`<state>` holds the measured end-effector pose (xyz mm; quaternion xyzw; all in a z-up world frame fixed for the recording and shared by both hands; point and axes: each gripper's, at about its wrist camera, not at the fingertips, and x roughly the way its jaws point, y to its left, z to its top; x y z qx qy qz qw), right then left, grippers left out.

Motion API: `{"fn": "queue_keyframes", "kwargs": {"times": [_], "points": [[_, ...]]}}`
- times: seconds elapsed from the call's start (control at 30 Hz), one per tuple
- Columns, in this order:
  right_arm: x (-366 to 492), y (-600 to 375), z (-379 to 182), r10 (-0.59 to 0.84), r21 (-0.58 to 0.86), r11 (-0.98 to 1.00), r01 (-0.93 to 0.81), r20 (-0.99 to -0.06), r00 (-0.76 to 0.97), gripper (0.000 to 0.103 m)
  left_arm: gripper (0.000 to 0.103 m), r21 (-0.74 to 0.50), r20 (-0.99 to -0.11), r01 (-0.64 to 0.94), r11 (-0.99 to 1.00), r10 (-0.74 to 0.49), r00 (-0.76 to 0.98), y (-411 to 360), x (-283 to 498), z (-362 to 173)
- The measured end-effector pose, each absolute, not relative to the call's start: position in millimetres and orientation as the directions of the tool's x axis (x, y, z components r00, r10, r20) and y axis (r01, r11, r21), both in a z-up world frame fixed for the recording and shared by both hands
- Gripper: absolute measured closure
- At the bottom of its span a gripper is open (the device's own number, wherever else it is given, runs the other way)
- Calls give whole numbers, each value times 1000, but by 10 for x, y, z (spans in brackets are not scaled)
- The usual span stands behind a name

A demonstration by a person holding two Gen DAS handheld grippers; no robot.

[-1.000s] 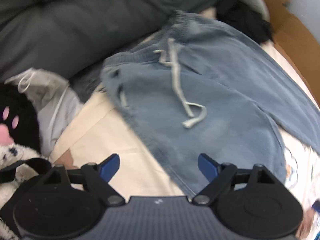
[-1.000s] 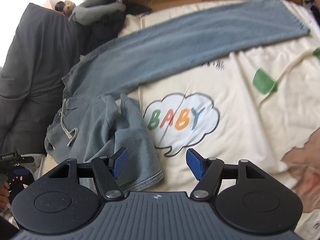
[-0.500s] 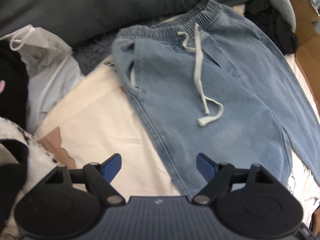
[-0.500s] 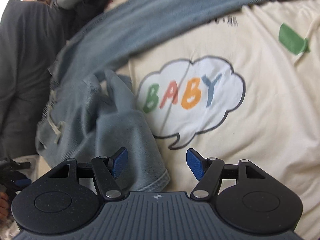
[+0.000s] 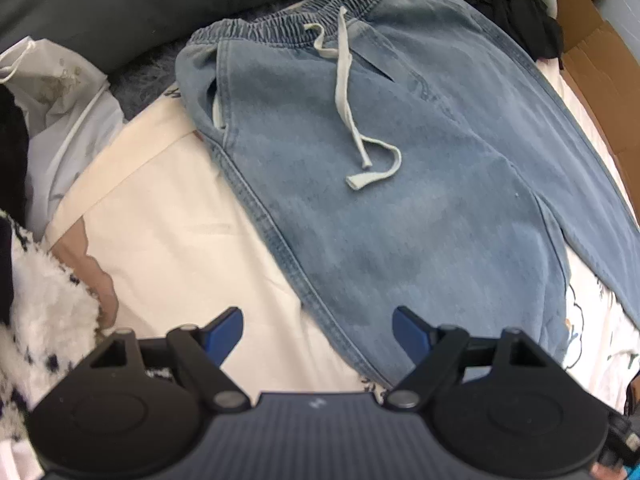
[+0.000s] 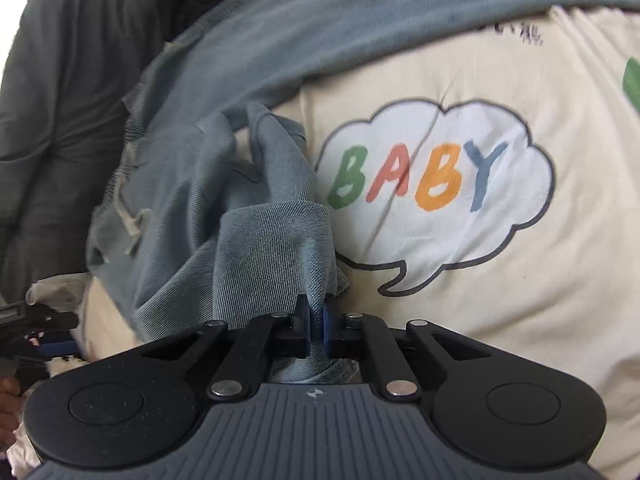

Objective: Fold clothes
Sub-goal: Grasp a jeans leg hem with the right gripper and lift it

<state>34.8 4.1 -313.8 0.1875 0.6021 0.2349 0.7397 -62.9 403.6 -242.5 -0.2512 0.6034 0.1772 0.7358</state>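
Jeans [image 5: 400, 168] lie spread on cream bedsheet [image 5: 180, 220], waistband toward dark pillows [image 5: 120, 0]. Right gripper [image 6: 316, 324] pinched tight on bunched jean leg hem beside BABY print [image 6: 436, 180]. Left gripper [image 5: 318, 330] wide apart, empty, above jeans' side seam.

left gripper [image 5: 318, 330] jaws spread wide, right gripper [image 6: 315, 322] jaws clamped together

"BABY" [image 6: 416, 184] – coloured letters in cloud bubble on cream sheet [image 6: 520, 320].
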Motion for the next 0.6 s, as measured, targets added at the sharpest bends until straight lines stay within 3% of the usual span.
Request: {"fn": "queue_keyframes", "kwargs": {"times": [0.6], "points": [[-34, -530, -2052, 578, 599, 799, -53, -740, 346, 101, 20, -164, -960, -475, 865, -29, 278, 3758, -552, -1891]]}}
